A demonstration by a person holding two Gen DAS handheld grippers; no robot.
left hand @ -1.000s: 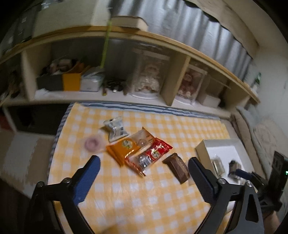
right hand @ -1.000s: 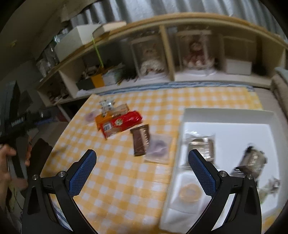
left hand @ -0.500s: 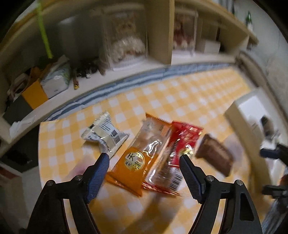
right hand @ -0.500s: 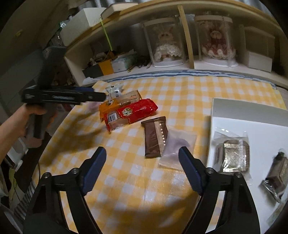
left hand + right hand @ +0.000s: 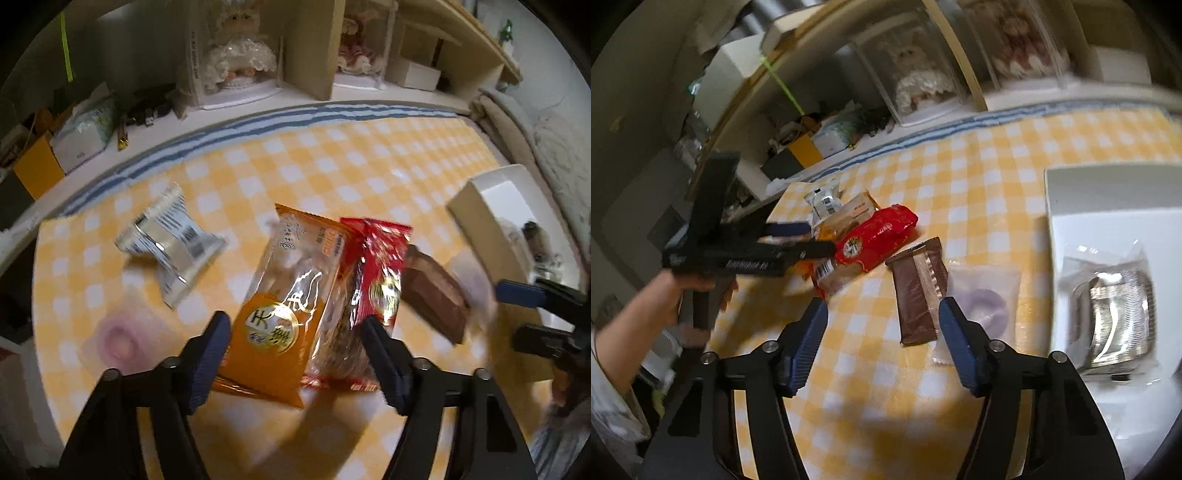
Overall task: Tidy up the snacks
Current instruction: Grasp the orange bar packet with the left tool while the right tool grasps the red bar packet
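My left gripper (image 5: 295, 330) points down at an orange packet (image 5: 284, 302) and a red packet (image 5: 373, 273) that lie side by side. Both sit between its jaws, which are closing; the pads are not pressing on them. A brown bar (image 5: 432, 291) lies just to the right. My right gripper (image 5: 882, 314) hovers low over that brown bar (image 5: 918, 288), which shows between its closing jaws, near the right pad, untouched. Beside it is a clear packet with a purple ring (image 5: 982, 299). The left gripper (image 5: 807, 240) also shows in the right wrist view, over the red packet (image 5: 875, 236).
A white tray (image 5: 1108, 192) at the right holds a silver-wrapped snack (image 5: 1115, 317). A silver-white packet (image 5: 170, 240) and a pink ring snack (image 5: 118, 336) lie at the left on the yellow checked cloth (image 5: 332, 166). A shelf with doll cases (image 5: 240, 62) runs behind.
My left gripper came down and forward until the orange and red packets sit between its jaws, which narrowed. My right gripper sank toward the brown bar, its jaws narrowing too.
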